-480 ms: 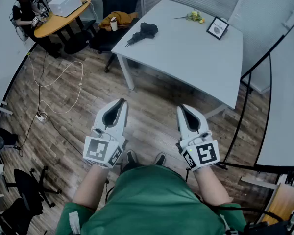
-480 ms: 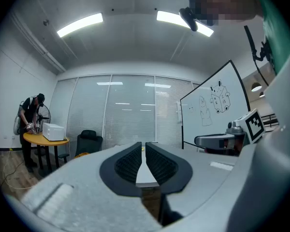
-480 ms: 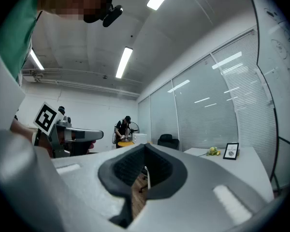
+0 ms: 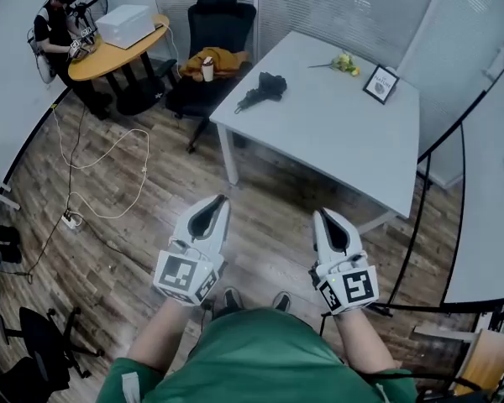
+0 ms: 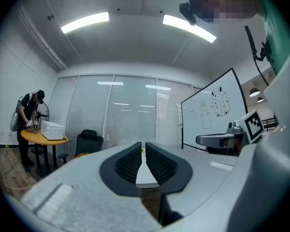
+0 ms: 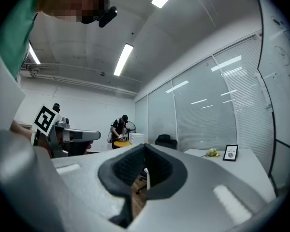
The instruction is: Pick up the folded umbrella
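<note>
The folded black umbrella (image 4: 263, 89) lies on the far left part of the white table (image 4: 336, 141), well ahead of both grippers. My left gripper (image 4: 221, 200) is held level over the wooden floor, shut with nothing in it. My right gripper (image 4: 326, 214) is beside it, also shut and empty. In the left gripper view the pads (image 5: 130, 161) meet at the tip, and so do the pads (image 6: 130, 166) in the right gripper view. Neither gripper view shows the umbrella.
Yellow flowers (image 4: 344, 62) and a small picture frame (image 4: 380, 84) lie on the table's far side. A black chair (image 4: 218, 23) with a yellow cloth and a cup stands behind the table. A person (image 4: 59, 23) works at a round wooden table (image 4: 109, 57). A cable (image 4: 109, 170) lies on the floor.
In the head view the table with the umbrella now sits lower and further right. Both grippers sit lower in the picture, still side by side and shut.
</note>
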Demonstrator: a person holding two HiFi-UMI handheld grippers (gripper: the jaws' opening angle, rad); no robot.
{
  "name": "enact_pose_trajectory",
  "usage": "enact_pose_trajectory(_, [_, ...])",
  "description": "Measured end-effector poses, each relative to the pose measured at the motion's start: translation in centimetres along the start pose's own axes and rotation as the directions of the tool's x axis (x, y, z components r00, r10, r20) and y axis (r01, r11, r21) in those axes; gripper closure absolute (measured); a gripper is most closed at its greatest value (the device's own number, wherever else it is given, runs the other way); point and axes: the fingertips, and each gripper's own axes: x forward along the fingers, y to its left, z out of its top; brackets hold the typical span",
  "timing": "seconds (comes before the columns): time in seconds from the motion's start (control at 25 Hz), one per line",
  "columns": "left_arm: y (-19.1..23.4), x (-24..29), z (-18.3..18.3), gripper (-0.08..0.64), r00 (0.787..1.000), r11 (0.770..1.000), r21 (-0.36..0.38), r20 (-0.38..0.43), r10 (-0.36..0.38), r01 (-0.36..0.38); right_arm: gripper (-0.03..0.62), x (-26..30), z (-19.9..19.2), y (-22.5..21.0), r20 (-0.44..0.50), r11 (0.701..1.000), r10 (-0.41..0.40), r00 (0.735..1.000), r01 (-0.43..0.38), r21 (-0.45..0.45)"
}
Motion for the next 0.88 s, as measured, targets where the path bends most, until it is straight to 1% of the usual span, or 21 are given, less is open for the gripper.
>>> enact_pose_trajectory(0.08, [1.7,-0.5,0.8,0.546,1.000,1.000,-0.004,0.027,-0.003,0.004,0.589,0.9,0.7,0.7,0.002,1.000,-0.028,1.000,0.028,-0.012])
enact_pose_trajectory(0.2, [4.1,-1.6,2.8,0.546,0.995,1.000,-0.008,0.103,-0.008,0.008,0.589,2.3,2.1,1.9,0.023,0.998,-0.057,0.998,0.058,-0.038])
enact_pose_trajectory(0.28, [5.6,-2.3,3.6,0.546,0.991,1.000,-0.001,0.132,-0.023,0.023,0.589,3.0,2.9,2.9,0.039,0.995,-0.076,0.996,0.079,-0.060])
enact_pose_trajectory(0.44, [8.2,-2.2,3.5,0.546,0.991,0.999,0.005,0.130,-0.039,0.038,0.589,4.1,3.2,3.8,0.048,0.991,-0.109,0.993,0.113,-0.077])
enact_pose_trajectory(0.6, [10.6,-0.9,4.7,0.546,0.988,0.997,0.067,0.149,-0.040,0.031,0.589,4.9,3.1,3.6,0.044,0.988,-0.127,0.991,0.131,-0.086])
enact_pose_trajectory(0.72, [12.0,0.2,5.9,0.546,0.984,0.996,0.093,0.176,-0.019,0.003,0.589,5.8,3.2,2.7,0.047,0.986,-0.128,0.991,0.133,-0.100])
enact_pose_trajectory(0.88, [13.4,2.0,6.1,0.546,0.983,0.996,0.078,0.182,0.033,-0.048,0.589,8.2,3.2,0.3,0.065,0.988,-0.121,0.990,0.127,-0.090])
